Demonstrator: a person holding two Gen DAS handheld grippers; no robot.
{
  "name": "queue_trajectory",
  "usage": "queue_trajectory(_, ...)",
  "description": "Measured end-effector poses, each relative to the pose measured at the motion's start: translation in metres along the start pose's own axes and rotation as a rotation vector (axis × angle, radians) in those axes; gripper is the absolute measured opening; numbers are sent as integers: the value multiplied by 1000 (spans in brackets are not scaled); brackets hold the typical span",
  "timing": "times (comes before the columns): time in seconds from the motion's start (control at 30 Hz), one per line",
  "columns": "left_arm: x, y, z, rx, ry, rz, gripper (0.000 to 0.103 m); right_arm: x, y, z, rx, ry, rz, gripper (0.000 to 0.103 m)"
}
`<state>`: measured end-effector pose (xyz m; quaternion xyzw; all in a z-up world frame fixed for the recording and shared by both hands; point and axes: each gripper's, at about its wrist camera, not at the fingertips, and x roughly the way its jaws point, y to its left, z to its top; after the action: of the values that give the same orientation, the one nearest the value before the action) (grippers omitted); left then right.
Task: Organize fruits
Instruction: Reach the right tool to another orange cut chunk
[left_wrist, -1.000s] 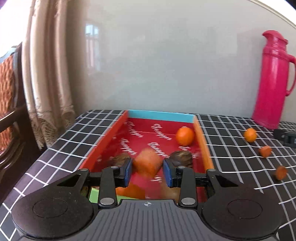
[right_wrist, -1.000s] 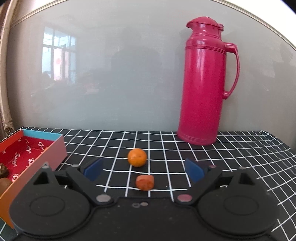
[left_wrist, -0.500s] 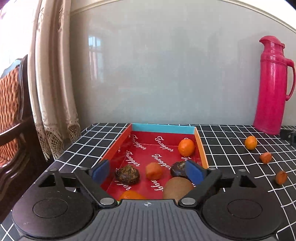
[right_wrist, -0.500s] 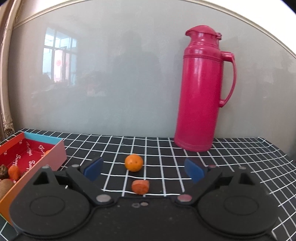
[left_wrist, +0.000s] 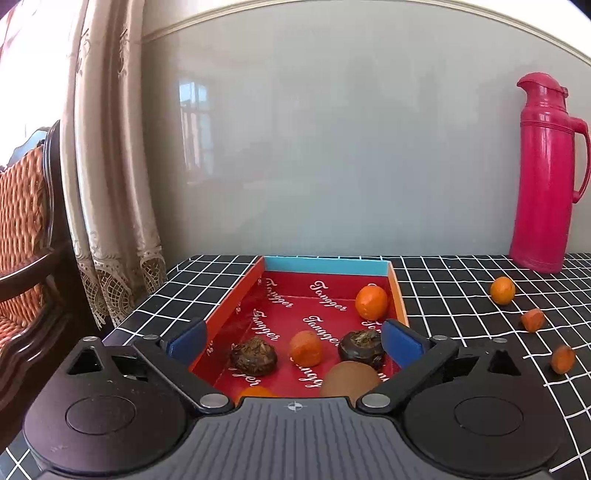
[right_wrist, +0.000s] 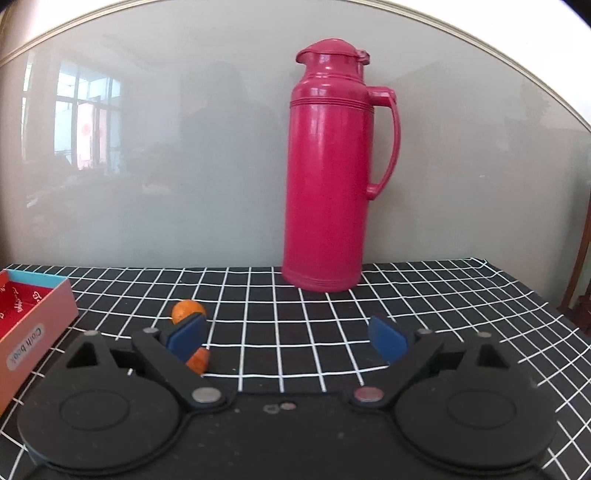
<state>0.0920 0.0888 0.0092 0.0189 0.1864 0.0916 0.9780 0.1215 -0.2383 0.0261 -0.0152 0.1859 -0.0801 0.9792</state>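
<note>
A red box (left_wrist: 229, 314) lies ahead in the left wrist view. It holds an orange (left_wrist: 371, 301), an orange piece (left_wrist: 305, 348), two dark round fruits (left_wrist: 253, 356) (left_wrist: 362, 344), a brown kiwi (left_wrist: 348, 379) and another orange fruit (left_wrist: 255, 392). My left gripper (left_wrist: 292, 338) is open and empty above the box's near end. On the cloth to the right lie an orange (left_wrist: 502, 290) and two orange pieces (left_wrist: 532, 319) (left_wrist: 563, 359). My right gripper (right_wrist: 287, 339) is open and empty. An orange (right_wrist: 184, 309) and an orange piece (right_wrist: 198, 361) sit by its left finger.
A pink thermos (right_wrist: 332, 170) stands at the back of the table, also in the left wrist view (left_wrist: 543, 173). The box corner (right_wrist: 33, 325) shows at the left of the right wrist view. A curtain (left_wrist: 110, 166) and a chair (left_wrist: 26, 229) are left of the table.
My left gripper opened and let an orange piece drop into the box, then rose and drew back. My right gripper swung right, so the fruits now sit by its left finger.
</note>
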Motion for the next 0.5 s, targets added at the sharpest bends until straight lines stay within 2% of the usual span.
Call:
queue_trajectory(0.27,-1,-11,0,18,-1,-11,100,-4,10,-2,-49,-1,46,94)
queue_trajectory(0.5,-1,-6,0,2,-14,-1,100,2,27,-10,-86,7,70,94)
